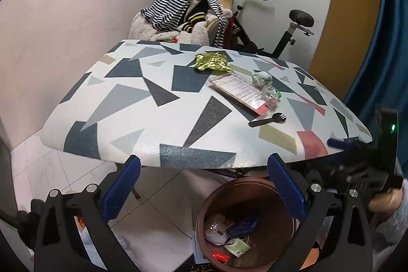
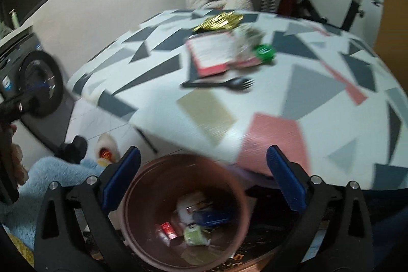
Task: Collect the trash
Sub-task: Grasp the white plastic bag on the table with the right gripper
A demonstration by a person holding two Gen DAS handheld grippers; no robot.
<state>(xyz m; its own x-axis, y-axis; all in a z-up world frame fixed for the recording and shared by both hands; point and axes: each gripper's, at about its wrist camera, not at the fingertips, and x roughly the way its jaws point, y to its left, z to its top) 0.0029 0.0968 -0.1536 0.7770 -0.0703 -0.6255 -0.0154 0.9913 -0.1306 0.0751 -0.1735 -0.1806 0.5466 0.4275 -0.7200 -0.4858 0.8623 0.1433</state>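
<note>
Tiled floor, pale wall, dark window behind; a small table [image 1: 158, 116] with a geometric-print top stands over a brown bin [image 1: 244, 221].

Landmark: the bin, on the floor below the table's near edge. Several scraps already lie in its bottom — a white wad, a dark blue packet, a red bit, a green-and-white label.

Left on the tabletop, all beyond the bin: black plastic spork [image 1: 267, 119] nearest the near edge; behind it a pink-edged printed card [image 1: 242, 93] with crumpled clear wrap and a green cap [image 2: 265, 51] at its side; a balled paper wad [image 1: 262, 78] just beside that; gold foil wrapper [image 1: 211, 62] farthest back. Judged roughly midway: some pieces binned, about five still to lift.

Right gripper [image 2: 204, 182]: blue pads spread to full width directly above the bin mouth, nothing between them. The view is motion-smeared.

Left gripper [image 1: 204, 188]: likewise wide apart and empty, hanging over the floor on the bin's left side, with the table edge ahead.

Farther from the bin: laundry heaped on a chair [image 1: 183, 17], an exercise bike [image 1: 267, 24], a blue curtain [image 1: 382, 55].
</note>
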